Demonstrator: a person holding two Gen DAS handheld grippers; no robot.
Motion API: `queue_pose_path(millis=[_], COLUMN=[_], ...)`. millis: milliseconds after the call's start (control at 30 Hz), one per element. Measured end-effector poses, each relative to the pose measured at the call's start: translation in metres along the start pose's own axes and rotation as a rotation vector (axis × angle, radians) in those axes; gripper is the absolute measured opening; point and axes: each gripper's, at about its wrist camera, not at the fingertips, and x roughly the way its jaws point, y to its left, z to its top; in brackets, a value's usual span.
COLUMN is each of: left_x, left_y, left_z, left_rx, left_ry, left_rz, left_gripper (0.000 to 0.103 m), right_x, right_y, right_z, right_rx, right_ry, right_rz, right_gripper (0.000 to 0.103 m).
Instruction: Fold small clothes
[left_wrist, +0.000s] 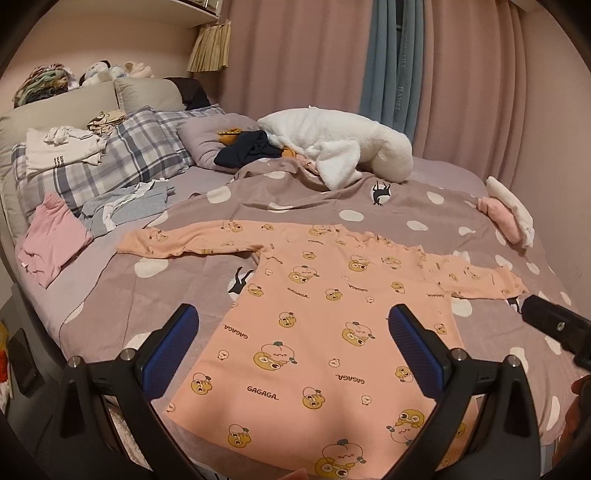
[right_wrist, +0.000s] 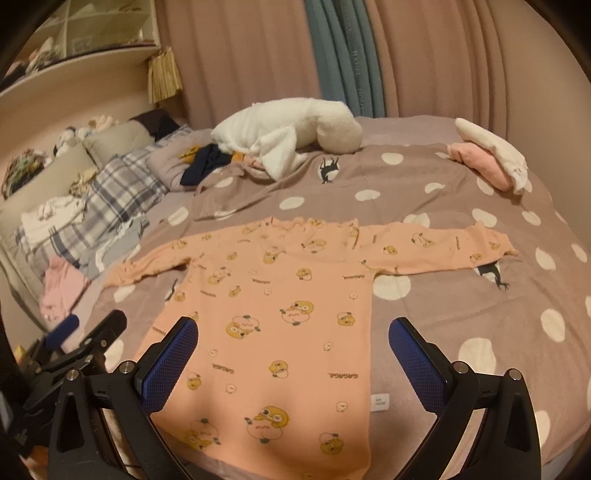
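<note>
A peach long-sleeved top (left_wrist: 314, 325) printed with cartoon ducks and "GAGAGA" lies flat on the bed, hem toward me, both sleeves spread sideways. The same top (right_wrist: 280, 325) fills the middle of the right wrist view. My left gripper (left_wrist: 293, 321) hovers open above the top's lower body, with nothing between its blue pads. My right gripper (right_wrist: 293, 332) is open too, above the hem's right part, and its black tip (left_wrist: 546, 321) shows near the right sleeve cuff. In the right wrist view the left gripper (right_wrist: 85, 332) appears at the lower left.
The mauve polka-dot bedspread (left_wrist: 369, 206) covers the bed. A white plush toy (left_wrist: 343, 147) and dark clothing (left_wrist: 247, 147) lie at the back. Folded pink and white clothes (right_wrist: 487, 158) sit at the far right; pink (left_wrist: 51, 240), grey and white garments lie left by plaid pillows (left_wrist: 122, 155).
</note>
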Motion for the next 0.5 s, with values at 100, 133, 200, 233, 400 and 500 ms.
queue_pose_path(millis=[100, 133, 200, 233, 400, 500], left_x=[-0.002, -0.002, -0.003, -0.004, -0.006, -0.001], left_y=[0.002, 0.002, 0.002, 0.002, 0.010, 0.018], left_z=[-0.002, -0.003, -0.004, -0.005, -0.007, -0.006], left_rx=[-0.003, 0.000, 0.012, 0.019, 0.009, 0.001], left_ry=[-0.007, -0.010, -0.012, -0.013, -0.037, -0.025], left_rz=[0.004, 0.012, 0.024, 0.028, -0.015, -0.050], left_gripper=[0.103, 0.103, 0.103, 0.103, 0.103, 0.103], right_x=[0.002, 0.004, 0.007, 0.007, 0.011, 0.013], right_y=[-0.006, -0.006, -0.002, 0.000, 0.014, 0.017], right_z=[-0.002, -0.002, -0.002, -0.004, -0.015, -0.031], right_rx=[0.069, 0.081, 0.062, 0.044, -0.045, -0.080], right_ry=[0.002, 0.009, 0.023, 0.031, 0.078, 0.064], right_rz=[0.005, -0.002, -0.008, -0.007, -0.006, -0.019], right_gripper=[0.103, 0.103, 0.103, 0.103, 0.103, 0.103])
